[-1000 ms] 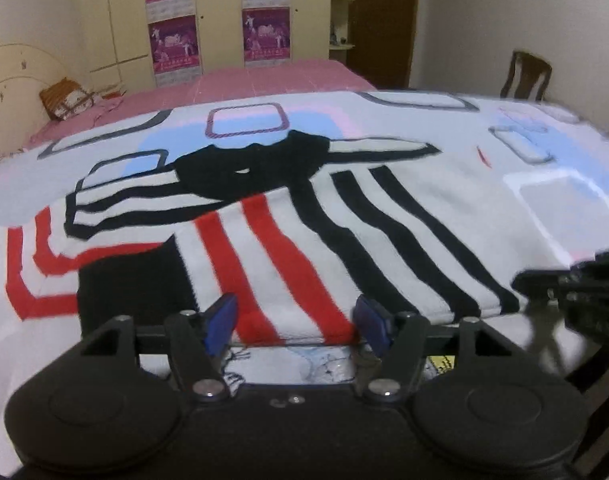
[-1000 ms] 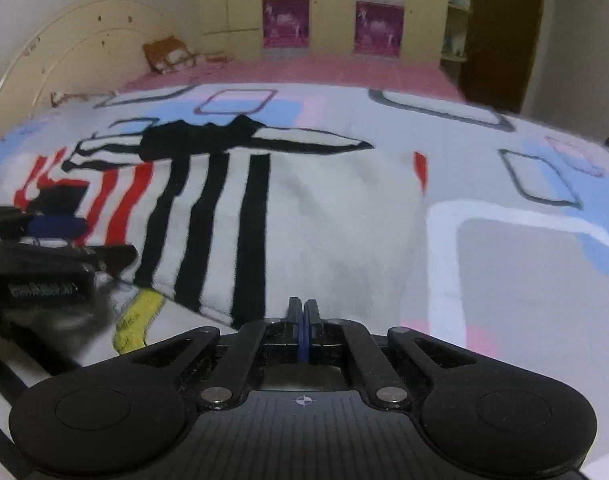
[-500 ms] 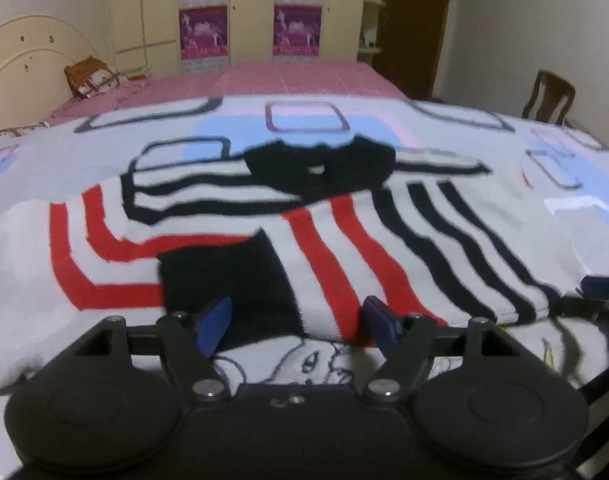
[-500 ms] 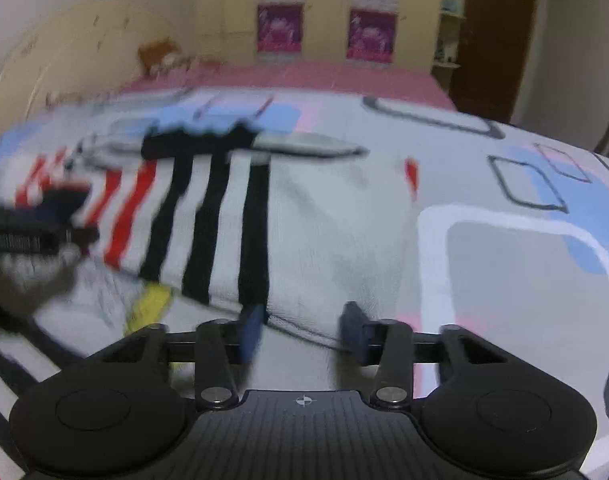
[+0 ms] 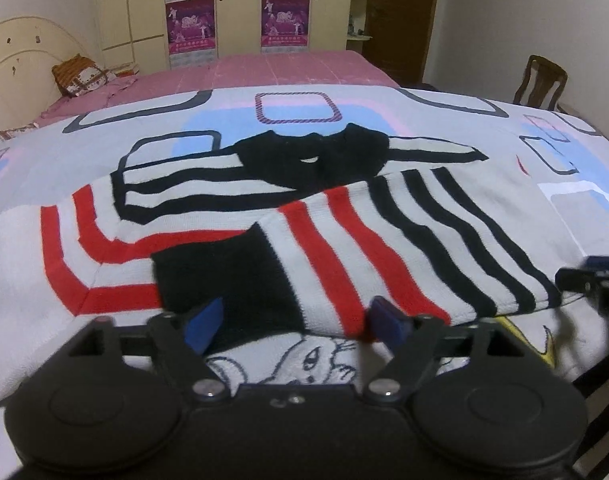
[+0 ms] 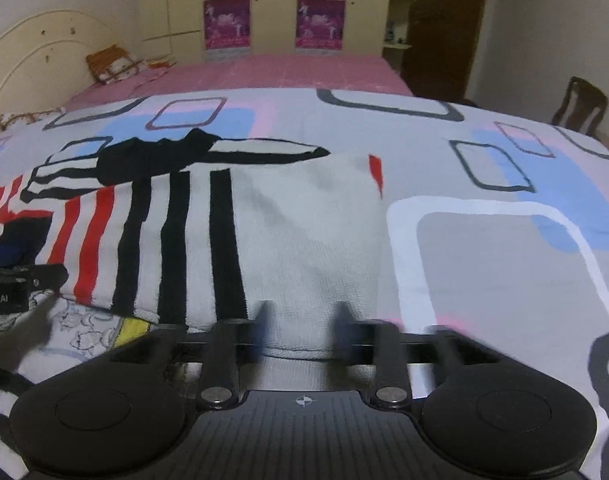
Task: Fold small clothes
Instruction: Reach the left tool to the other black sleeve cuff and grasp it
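A small white sweater point(image 5: 328, 240) with red and black stripes and a black collar lies on the patterned sheet, one sleeve folded across its body. The sleeve's black cuff point(image 5: 220, 276) rests just beyond my left gripper point(image 5: 298, 322). Its blue pads stand wide apart and its jaws are still opening, with only the lower fold edge lying between them, not pinched. My right gripper point(image 6: 302, 324) sits at the sweater point(image 6: 304, 240) near its white right edge. Its jaws are opening and blurred, with the fold edge loose between them. Each gripper shows at the side edge of the other's view.
The patterned grey, blue and pink sheet point(image 6: 504, 264) covers the surface, with a cartoon print point(image 5: 304, 360) under the sweater's near edge. A pink bed point(image 5: 244, 72) and a pillow point(image 5: 80, 76) lie behind, a wooden chair point(image 5: 540, 80) at the right.
The right gripper went from shut to wide apart and let the sweater's edge drop. The left gripper widened too and shifted left along the edge, toward the black cuff.
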